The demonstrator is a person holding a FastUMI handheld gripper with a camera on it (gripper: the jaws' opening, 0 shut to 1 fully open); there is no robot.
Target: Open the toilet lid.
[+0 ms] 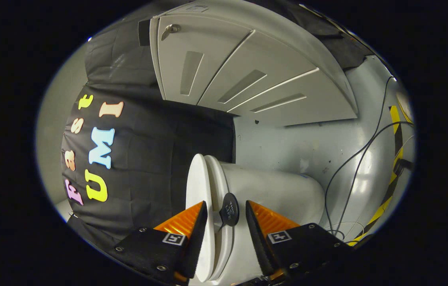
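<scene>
The view is rolled on its side. A white toilet lies just ahead of the fingers, its lid (197, 178) resting flat against the seat (216, 174), with the bowl (279, 194) on the far side of the seat. A round black tab (229, 209) sticks out from the rim where lid and seat meet. My gripper (225, 204) is open. Its fingertips straddle the rim and the tab, one finger (194, 234) on the lid's outer side and the other finger (257, 234) on the bowl's side. I cannot tell whether either finger touches the rim.
Behind the toilet is a grey floor (307, 147) with thin black cables (350, 171) and yellow-black tape (394, 159). Beyond it stands a light grey panelled door (231, 75) with a handle (170, 29). The black cloth wall (156, 159) hangs on the lid's side.
</scene>
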